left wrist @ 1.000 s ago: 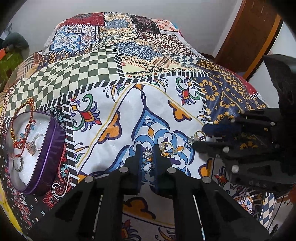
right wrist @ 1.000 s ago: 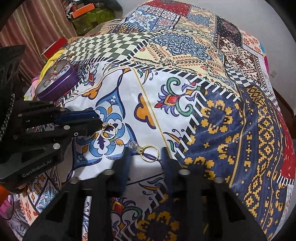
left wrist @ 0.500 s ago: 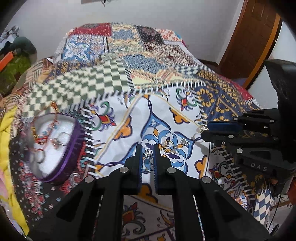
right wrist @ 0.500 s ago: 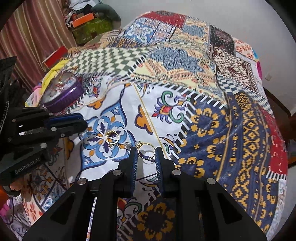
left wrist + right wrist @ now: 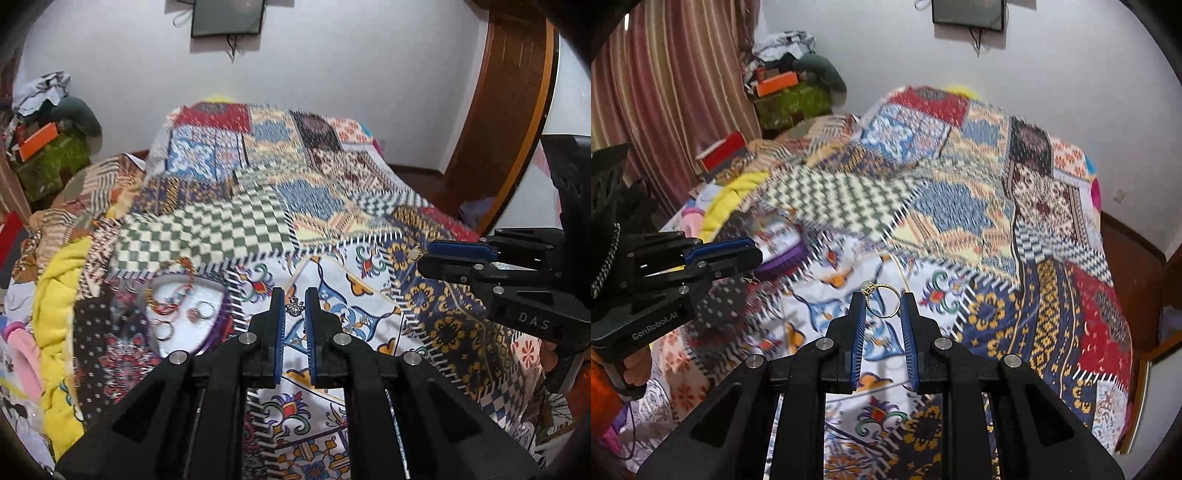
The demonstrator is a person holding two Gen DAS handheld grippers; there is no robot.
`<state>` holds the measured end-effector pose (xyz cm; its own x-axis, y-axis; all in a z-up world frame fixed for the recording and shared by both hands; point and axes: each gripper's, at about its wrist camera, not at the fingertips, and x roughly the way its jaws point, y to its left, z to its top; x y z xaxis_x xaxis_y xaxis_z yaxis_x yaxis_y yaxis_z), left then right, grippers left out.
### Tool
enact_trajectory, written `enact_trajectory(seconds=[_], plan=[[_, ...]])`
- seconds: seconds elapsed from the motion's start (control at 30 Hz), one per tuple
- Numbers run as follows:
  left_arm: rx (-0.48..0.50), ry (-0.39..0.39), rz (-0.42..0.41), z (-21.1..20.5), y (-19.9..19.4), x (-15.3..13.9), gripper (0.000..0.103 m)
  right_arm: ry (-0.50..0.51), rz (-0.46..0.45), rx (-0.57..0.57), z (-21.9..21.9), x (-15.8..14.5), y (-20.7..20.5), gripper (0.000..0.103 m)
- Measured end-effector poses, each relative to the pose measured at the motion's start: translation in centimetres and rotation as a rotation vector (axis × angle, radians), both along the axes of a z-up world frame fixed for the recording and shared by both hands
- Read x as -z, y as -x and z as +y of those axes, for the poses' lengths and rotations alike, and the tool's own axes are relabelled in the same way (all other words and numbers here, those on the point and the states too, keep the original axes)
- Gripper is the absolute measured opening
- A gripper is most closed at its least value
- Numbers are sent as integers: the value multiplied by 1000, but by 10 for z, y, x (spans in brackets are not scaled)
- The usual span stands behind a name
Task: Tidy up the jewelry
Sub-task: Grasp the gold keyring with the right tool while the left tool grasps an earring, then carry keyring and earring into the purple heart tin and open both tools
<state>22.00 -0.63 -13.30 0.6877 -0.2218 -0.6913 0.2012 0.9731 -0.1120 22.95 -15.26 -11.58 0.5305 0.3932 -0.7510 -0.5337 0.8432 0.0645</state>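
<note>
A patchwork quilt [image 5: 258, 206] covers the bed, with a yellow blanket [image 5: 59, 295] bunched at its left edge. A purple tray [image 5: 218, 325] on the quilt holds rings and a beaded bracelet [image 5: 168, 302]. The left gripper [image 5: 294, 306] has its jaws clamped on a small silver brooch [image 5: 294, 307]. The right gripper [image 5: 882, 301] jaws pinch a thin gold ring [image 5: 884, 301], upright, its pale stone pointing up-left.
</note>
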Motion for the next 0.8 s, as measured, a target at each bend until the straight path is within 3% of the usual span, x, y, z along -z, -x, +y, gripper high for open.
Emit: enact_trajectory(seconds=[0.4,0.8], plan=[[-80,2,-79,36,22,-33,9,-61,-70,-58,36,-34,13,17],[-152,-8,-82,76,16,-32,9,-111,-49,-139,87,-28,1,17]])
